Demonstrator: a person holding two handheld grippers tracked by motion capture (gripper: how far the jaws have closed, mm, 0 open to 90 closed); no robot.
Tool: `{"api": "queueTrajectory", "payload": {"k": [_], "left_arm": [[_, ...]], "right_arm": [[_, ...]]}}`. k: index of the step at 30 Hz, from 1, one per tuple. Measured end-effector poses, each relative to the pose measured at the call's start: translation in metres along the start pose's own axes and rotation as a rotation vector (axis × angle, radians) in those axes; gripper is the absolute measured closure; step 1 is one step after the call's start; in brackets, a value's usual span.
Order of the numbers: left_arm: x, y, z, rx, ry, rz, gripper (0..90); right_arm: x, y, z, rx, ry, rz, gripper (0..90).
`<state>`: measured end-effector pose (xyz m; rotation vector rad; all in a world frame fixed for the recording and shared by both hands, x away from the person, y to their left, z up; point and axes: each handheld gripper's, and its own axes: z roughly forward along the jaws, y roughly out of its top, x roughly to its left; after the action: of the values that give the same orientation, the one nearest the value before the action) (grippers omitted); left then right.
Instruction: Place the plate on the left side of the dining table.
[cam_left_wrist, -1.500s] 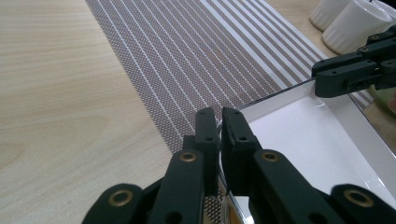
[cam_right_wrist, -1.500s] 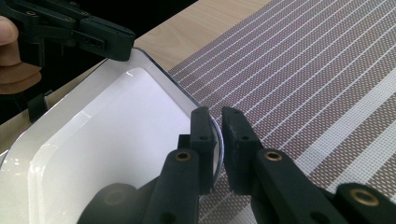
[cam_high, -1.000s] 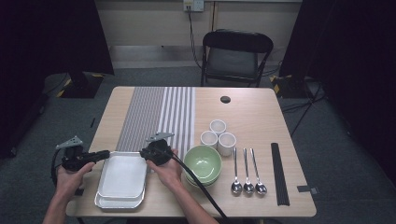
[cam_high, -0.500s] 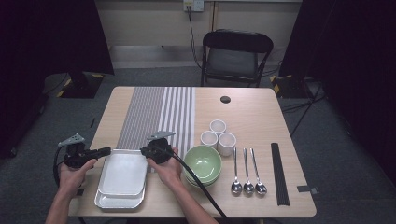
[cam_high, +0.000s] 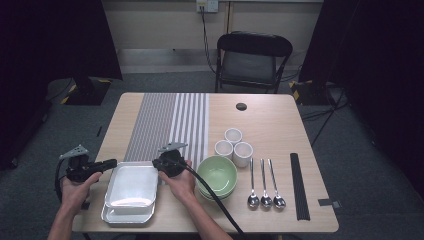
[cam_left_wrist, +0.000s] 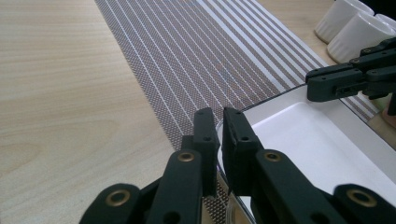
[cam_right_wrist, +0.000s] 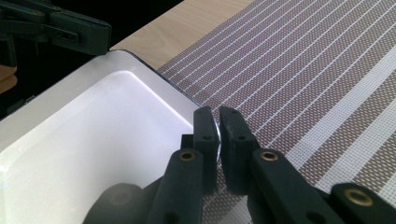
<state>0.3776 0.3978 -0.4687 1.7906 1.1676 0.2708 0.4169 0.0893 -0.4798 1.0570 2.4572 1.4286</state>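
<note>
left gripper (cam_left_wrist: 219, 140) clamped on near-left rim of white rectangular enamel tray (cam_high: 131, 184) | right gripper (cam_right_wrist: 218, 140), jaws just closing, pinched the opposite rim | both hands had drawn in from earlier spots | tray sat between claws atop second tray (cam_high: 120, 216), judged ready to lift
</note>
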Motion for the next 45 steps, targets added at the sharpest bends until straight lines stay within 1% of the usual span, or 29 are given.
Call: {"api": "queueTrajectory", "payload": {"k": [1, 3, 4, 5, 6, 7, 8, 10, 12, 14, 16, 18, 22, 25, 26, 27, 28, 30, 31, 32, 34, 35, 36, 38, 42, 45], "left_arm": [[0.000, 0.000, -0.001, -0.002, 0.001, 0.002, 84.5], [0.001, 0.000, -0.001, -0.002, 0.000, -0.005, 84.2], [0.001, -0.001, -0.001, 0.005, -0.006, -0.007, 83.4], [0.001, -0.002, 0.001, 0.015, -0.009, 0.002, 81.8], [0.001, -0.003, 0.002, 0.023, -0.013, 0.003, 80.2], [0.000, -0.003, 0.003, 0.028, -0.016, -0.008, 80.2], [0.000, -0.003, 0.003, 0.033, -0.010, 0.004, 81.9], [0.000, -0.003, 0.004, 0.030, -0.013, 0.003, 85.4], [0.000, -0.002, 0.006, 0.032, -0.012, 0.008, 86.0], [0.000, -0.001, 0.007, 0.033, -0.012, 0.007, 86.4], [0.001, 0.000, 0.008, 0.031, -0.010, 0.011, 86.6], [0.000, 0.001, 0.008, 0.029, -0.013, 0.007, 87.0], [0.001, 0.001, 0.008, 0.024, -0.019, 0.004, 87.3], [0.001, 0.001, 0.009, 0.020, -0.019, -0.003, 87.3], [0.002, 0.001, 0.009, 0.025, -0.014, 0.001, 87.2], [0.002, 0.001, 0.009, 0.025, -0.016, -0.008, 86.6], [0.003, 0.000, 0.008, 0.027, -0.015, -0.011, 84.2], [0.002, -0.001, 0.006, 0.031, 0.004, -0.008, 81.5], [0.002, -0.002, 0.005, 0.031, -0.001, -0.017, 80.3], [0.002, -0.003, 0.002, 0.031, 0.001, -0.007, 79.4], [0.000, -0.005, -0.001, 0.023, 0.002, -0.015, 78.3], [0.001, -0.006, -0.003, 0.029, 0.011, -0.006, 77.5], [0.002, -0.006, -0.004, 0.022, 0.011, -0.014, 76.3], [0.003, -0.007, -0.004, 0.028, 0.010, -0.023, 75.7], [0.002, -0.007, -0.002, 0.041, -0.005, -0.010, 75.7], [-0.001, -0.007, 0.001, 0.055, 0.004, -0.002, 75.7]], "right_arm": [[0.000, 0.000, 0.000, 0.000, -0.002, -0.005, 85.9], [0.000, 0.000, -0.001, 0.002, -0.008, -0.003, 85.9], [0.000, 0.000, -0.001, 0.003, -0.009, -0.001, 85.9], [-0.001, 0.000, -0.001, 0.003, -0.009, -0.001, 85.9], [-0.001, 0.000, -0.001, 0.003, -0.008, 0.001, 85.8], [-0.001, 0.000, -0.001, 0.003, -0.014, -0.001, 85.8], [0.000, -0.001, -0.002, 0.004, -0.018, 0.001, 85.7], [-0.001, -0.001, -0.002, 0.001, -0.020, 0.005, 85.3], [-0.002, -0.001, -0.003, 0.005, -0.020, 0.000, 83.6], [-0.002, -0.002, -0.003, 0.011, -0.026, -0.004, 80.0], [-0.003, -0.002, -0.003, 0.010, -0.024, -0.005, 79.8], [-0.002, -0.001, -0.003, 0.002, -0.018, -0.010, 77.5], [-0.001, 0.002, -0.001, -0.006, -0.002, -0.028, 77.2], [0.001, 0.004, 0.002, 0.002, 0.005, -0.037, 78.5], [0.001, 0.004, 0.004, 0.004, 0.008, -0.038, 78.7], [0.002, 0.003, 0.005, 0.009, 0.003, -0.038, 79.1], [0.002, 0.003, 0.005, 0.009, 0.007, -0.035, 79.8], [0.002, 0.003, 0.005, 0.012, 0.001, -0.038, 80.8], [0.001, 0.003, 0.005, 0.016, -0.004, -0.031, 81.3], [0.001, 0.002, 0.005, 0.017, -0.005, -0.029, 81.6], [0.000, 0.002, 0.004, 0.013, -0.007, -0.027, 82.4], [0.000, 0.002, 0.004, 0.015, -0.006, -0.028, 82.9], [0.000, 0.001, 0.003, 0.016, -0.008, -0.028, 83.0], [0.000, 0.000, 0.003, 0.012, -0.009, -0.023, 83.6], [-0.001, 0.000, 0.001, 0.014, -0.013, -0.026, 84.7], [0.000, 0.000, 0.000, 0.013, -0.016, -0.024, 84.8]]}}
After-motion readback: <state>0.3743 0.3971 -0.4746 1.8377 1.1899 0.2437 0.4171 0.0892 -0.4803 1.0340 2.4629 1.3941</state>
